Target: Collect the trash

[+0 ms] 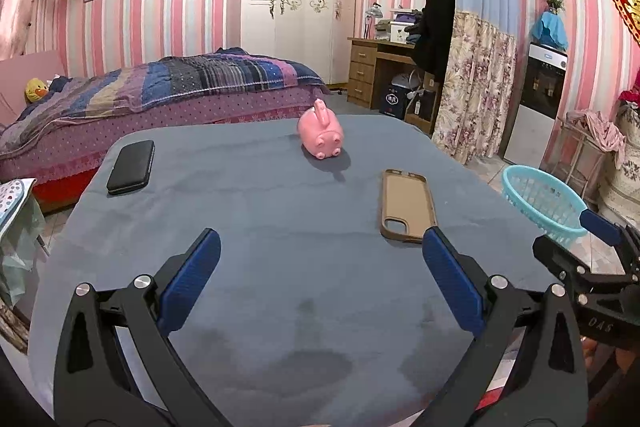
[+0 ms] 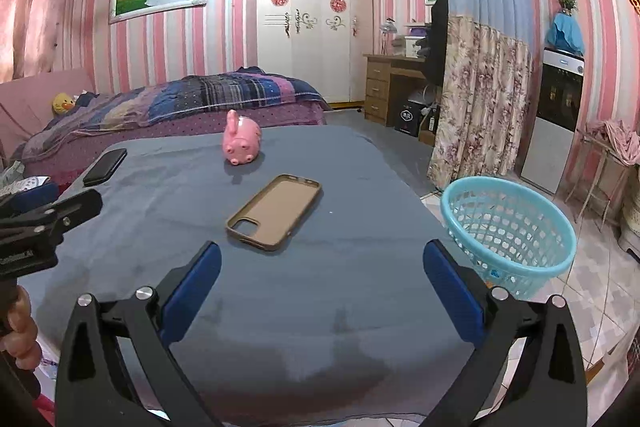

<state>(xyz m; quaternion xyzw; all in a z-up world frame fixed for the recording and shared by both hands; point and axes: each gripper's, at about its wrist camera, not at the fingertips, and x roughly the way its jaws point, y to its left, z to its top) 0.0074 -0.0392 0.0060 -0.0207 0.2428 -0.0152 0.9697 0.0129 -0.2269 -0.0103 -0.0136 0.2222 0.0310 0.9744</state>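
On the table with a grey-blue cloth (image 1: 260, 267) (image 2: 320, 287) lie a brown phone case (image 1: 406, 205) (image 2: 276, 211), a pink pig-shaped toy (image 1: 322, 135) (image 2: 241, 141) and a black flat case (image 1: 132, 167) (image 2: 105, 167). A light blue plastic basket (image 2: 508, 227) (image 1: 544, 201) stands off the table's right side. My left gripper (image 1: 320, 247) hovers open above the near table, nothing between its fingers. My right gripper (image 2: 322, 261) is open too, empty, with the phone case just ahead of its left finger. Each gripper shows at the edge of the other's view.
A bed with a striped quilt (image 1: 160, 87) stands behind the table. A white wardrobe (image 1: 296, 7), a wooden desk (image 1: 380, 67) and a floral curtain (image 1: 476, 83) line the back and right. Tiled floor (image 2: 580, 299) lies right of the table. A hand (image 2: 18, 331) holds the left gripper.
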